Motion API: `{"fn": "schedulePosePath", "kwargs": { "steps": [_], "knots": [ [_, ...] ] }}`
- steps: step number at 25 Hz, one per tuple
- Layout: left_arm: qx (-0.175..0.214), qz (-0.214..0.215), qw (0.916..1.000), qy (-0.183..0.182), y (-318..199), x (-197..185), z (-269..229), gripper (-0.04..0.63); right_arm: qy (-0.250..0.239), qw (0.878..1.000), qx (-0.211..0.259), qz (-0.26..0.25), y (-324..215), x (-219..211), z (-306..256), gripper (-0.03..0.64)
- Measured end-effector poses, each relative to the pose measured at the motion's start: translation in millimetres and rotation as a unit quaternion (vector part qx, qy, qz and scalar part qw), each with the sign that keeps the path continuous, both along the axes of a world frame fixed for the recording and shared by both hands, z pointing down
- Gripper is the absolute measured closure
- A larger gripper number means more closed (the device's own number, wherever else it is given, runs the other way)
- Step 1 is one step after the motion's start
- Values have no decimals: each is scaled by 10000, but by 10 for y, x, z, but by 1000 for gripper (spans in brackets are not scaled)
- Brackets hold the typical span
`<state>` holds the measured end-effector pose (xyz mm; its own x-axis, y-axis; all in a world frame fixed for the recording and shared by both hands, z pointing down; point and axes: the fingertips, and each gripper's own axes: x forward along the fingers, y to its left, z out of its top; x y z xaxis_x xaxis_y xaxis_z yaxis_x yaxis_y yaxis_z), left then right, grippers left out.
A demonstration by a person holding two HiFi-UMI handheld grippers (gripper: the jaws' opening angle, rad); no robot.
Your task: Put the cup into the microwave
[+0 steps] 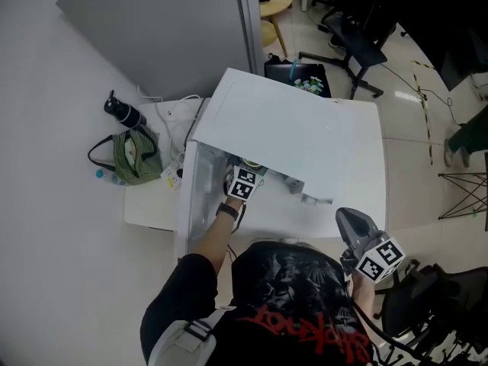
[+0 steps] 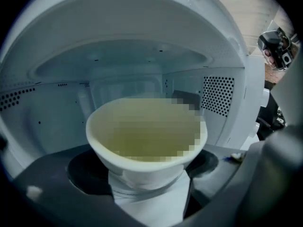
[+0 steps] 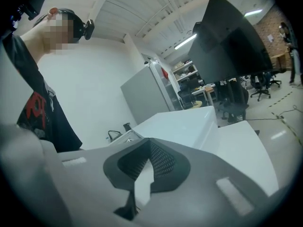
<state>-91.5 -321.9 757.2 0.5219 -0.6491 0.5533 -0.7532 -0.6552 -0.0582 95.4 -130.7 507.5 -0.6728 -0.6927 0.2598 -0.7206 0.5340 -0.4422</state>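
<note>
- Left hand-held gripper (image 2: pixel 149 190) is clamping the white cup (image 2: pixel 137 164) inside the microwave (image 2: pixel 222 96).
- Best going level, lowering until seated, then opening.
- Right hand-held gripper (image 3: pixel 141 178) is idling, jaws together, empty.

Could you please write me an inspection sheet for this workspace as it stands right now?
Surface: white table, carrying a white microwave with its door open.
Job's things: cup inside the microwave cavity; cannot tell whether it rests on the cavity floor.
Clutter: striped bag and dark bottle on the table left of the microwave.
Grippers: left gripper shut on the cup's lower part; right gripper shut, empty, held by the person's side.
Cables: white cables behind the microwave.
Surroundings: grey partition, office chairs, pale floor.
</note>
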Motion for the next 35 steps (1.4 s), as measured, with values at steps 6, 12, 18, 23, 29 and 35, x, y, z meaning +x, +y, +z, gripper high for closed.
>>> {"fn": "schedulePosePath", "kwargs": {
  "steps": [6, 12, 18, 23, 29, 35],
  "knots": [
    [-83, -134, 9999, -32, -113, 27, 144, 148, 30, 9998, -96, 196, 40, 78, 9, 617],
    [-266, -237, 9994, -9, -145, 65, 258, 147, -24, 9991, -202, 367, 44, 183, 2, 617],
    [-377, -318, 9985, 228, -184, 34, 297, 148, -75, 9992, -275, 268, 16, 155, 53, 617],
    [-113, -312, 9987, 391, -178, 77, 181, 147, -136, 9995, -254, 101, 3, 119, 39, 617],
    [-479, -876, 9899, 1009, 124, 11, 146, 146, -257, 9994, -226, 5, 14, 123, 51, 617],
    [-463, -1251, 9748, 1788, 680, -25, -237, 146, -507, 9981, -210, -271, 16, 5, 133, 617]
  ]
}}
